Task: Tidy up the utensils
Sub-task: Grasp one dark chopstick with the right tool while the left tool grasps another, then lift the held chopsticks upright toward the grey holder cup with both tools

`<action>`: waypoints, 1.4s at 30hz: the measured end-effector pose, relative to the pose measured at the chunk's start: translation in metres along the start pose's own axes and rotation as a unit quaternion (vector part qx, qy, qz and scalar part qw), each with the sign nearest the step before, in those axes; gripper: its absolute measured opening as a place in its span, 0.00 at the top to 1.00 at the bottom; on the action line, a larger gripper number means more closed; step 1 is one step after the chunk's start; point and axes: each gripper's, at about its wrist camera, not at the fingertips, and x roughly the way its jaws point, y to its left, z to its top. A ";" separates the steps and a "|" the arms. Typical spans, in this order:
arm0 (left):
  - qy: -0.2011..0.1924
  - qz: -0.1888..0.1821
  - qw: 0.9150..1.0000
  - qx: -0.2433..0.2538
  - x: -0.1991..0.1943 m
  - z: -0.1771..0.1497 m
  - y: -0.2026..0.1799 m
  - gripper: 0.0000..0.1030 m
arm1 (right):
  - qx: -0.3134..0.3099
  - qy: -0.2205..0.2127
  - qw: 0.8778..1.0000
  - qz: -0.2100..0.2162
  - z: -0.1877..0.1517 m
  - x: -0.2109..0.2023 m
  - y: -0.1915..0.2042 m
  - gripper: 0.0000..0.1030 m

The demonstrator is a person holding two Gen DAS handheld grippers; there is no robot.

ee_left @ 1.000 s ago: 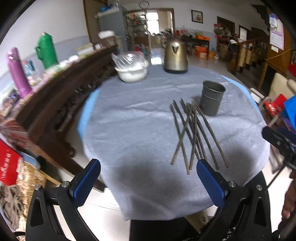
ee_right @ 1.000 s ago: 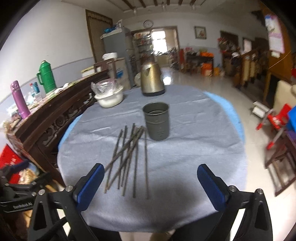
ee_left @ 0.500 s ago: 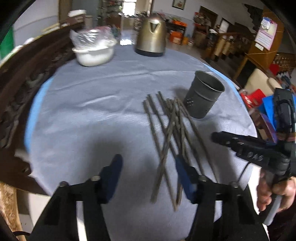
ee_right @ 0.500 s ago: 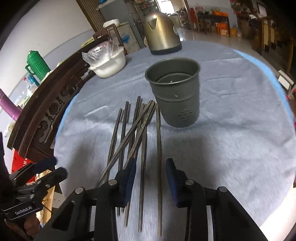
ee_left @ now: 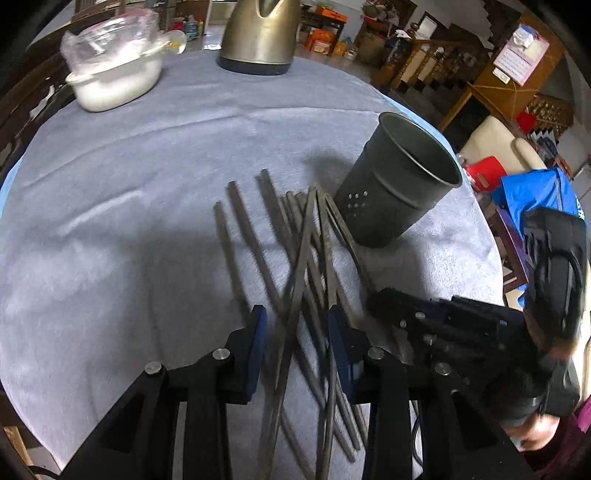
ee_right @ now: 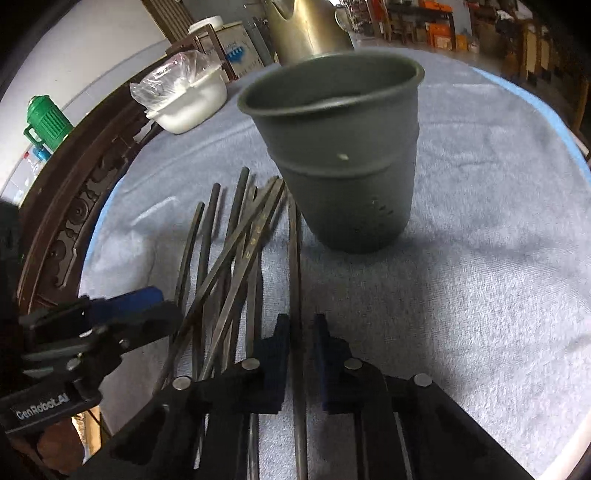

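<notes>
Several dark chopsticks [ee_left: 295,258] lie crossed in a loose pile on the grey cloth, beside a dark metal holder cup [ee_left: 395,192] with small holes. My left gripper [ee_left: 297,325] is low over the pile, half closed, with a few sticks between its blue pads. My right gripper [ee_right: 297,328] straddles the rightmost single chopstick [ee_right: 294,258], jaws narrowed close on either side of it. The cup [ee_right: 340,155] stands just ahead of it. Each gripper shows in the other's view: the right [ee_left: 436,325], the left [ee_right: 110,317].
A metal kettle [ee_left: 258,33] and a white bowl covered with plastic [ee_left: 114,70] stand at the table's far side. A carved wooden sideboard [ee_right: 74,206] runs along the left with a green thermos [ee_right: 46,122]. The round table's edge [ee_left: 491,240] drops off right.
Both grippers have come down and forward to the chopstick pile and narrowed their jaws, the right one around the rightmost chopstick.
</notes>
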 end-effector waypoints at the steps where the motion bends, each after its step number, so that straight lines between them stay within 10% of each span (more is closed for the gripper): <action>1: 0.002 0.000 1.000 0.001 0.003 0.003 -0.001 0.65 | -0.001 0.000 1.000 0.002 -0.001 -0.001 -0.001 0.93; 12: 0.027 -0.007 0.999 0.018 0.031 0.027 -0.002 0.92 | 0.000 0.024 0.999 0.027 -0.029 -0.023 -0.020 0.93; 42: 0.048 0.007 0.999 0.006 0.040 0.058 0.011 0.89 | -0.031 0.026 0.999 -0.031 0.017 0.001 -0.014 0.94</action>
